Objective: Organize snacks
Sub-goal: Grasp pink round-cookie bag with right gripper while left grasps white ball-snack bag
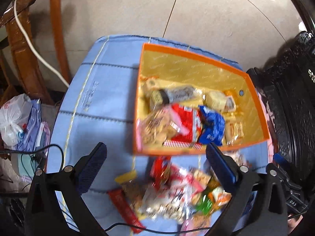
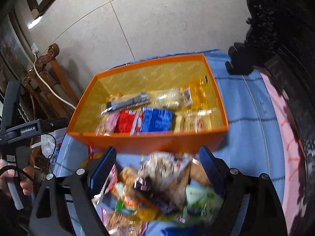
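Note:
An orange box [image 1: 196, 56] with a yellow lining stands on a blue cloth [image 1: 102, 102]; it also shows in the right wrist view [image 2: 149, 142]. Inside lie several snack packets, among them a red one [image 1: 185, 125] and a blue one [image 1: 213, 127]. A blurred pile of loose snacks [image 1: 177, 192] lies on the cloth in front of the box. My left gripper [image 1: 155, 149] is open and empty above the pile. My right gripper [image 2: 157, 155] is open and empty over the same pile [image 2: 161, 186], just short of the box's near wall.
A carved wooden chair [image 1: 23, 45] with a white cable stands left of the table. White plastic bags [image 1: 13, 122] lie below it. Dark carved furniture [image 1: 295, 98] stands at the right. The left gripper's body [image 2: 23, 131] and a hand show at the right wrist view's left edge.

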### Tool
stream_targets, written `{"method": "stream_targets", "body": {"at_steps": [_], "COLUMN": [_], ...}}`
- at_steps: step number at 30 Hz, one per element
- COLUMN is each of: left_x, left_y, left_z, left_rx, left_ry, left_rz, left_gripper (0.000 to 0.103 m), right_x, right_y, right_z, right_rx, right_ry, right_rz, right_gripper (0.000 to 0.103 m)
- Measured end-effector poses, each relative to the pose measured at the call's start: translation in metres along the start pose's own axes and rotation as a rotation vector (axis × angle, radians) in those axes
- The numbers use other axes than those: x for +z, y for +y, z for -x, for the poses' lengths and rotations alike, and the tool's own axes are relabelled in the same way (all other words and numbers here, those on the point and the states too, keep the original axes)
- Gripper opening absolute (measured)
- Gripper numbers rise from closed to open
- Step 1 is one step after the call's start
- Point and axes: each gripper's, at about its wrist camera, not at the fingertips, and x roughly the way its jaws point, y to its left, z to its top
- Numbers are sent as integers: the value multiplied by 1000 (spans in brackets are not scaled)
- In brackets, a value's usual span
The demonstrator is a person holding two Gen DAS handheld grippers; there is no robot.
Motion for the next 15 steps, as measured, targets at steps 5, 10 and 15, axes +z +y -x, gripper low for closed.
{"method": "stream_targets", "body": {"at_steps": [5,10,15], "left_x": [-39,-72,-90], "left_y": [9,21,40], "left_z": [-6,-20,-25], "left_rx": [-1,21,9], "left_ry": [67,138,182], "left_rz": [-54,-70,-15], "left_gripper": [99,99,99], "right_x": [-43,-88,-126], "right_y": [16,27,51], "right_z": [9,0,-20], "right_rx": [5,31,48], "right_ry": [39,137,245], "right_rz": [46,30,62], "right_gripper": [87,87,87]}}
